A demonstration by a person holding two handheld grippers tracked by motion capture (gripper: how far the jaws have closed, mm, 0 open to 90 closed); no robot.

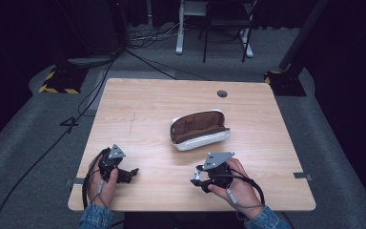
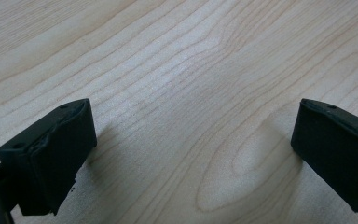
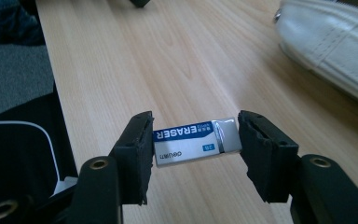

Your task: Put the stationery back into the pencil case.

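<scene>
Dark floor and black curtains ring a pale wood table (image 1: pixel 143 102), with cables trailing across the grey carpet behind it and a white-legged desk further back. Near the far edge of the table is a small round grommet (image 1: pixel 222 93).

Around the middle of the table lies a pouch (image 1: pixel 199 130), white outside and brown inside, unzipped and gaping toward the camera. In the right gripper view its white stitched side (image 3: pixel 328 44) sits at the upper right, well apart from the jaws.

At the near left, the left hand (image 1: pixel 99 182) holds the left gripper (image 1: pixel 132 173), which rests low over the table with its jaws pointing right. In the left gripper view the left gripper (image 2: pixel 193 149) has its jaws spread wide, bare wood grain between them and nothing held.

At the near right, the right hand (image 1: pixel 236 183) holds the right gripper (image 1: pixel 194 181), jaws pointing left, a grey plate on top and a cable looping round the wrist. In the right gripper view the right gripper (image 3: pixel 196 140) is clamped on an eraser (image 3: pixel 196 140), one jaw at each short end. The eraser is white with a blue band printed ERASER, and is held just above the table, near the front edge. Both denim sleeves enter from the bottom of the high view
</scene>
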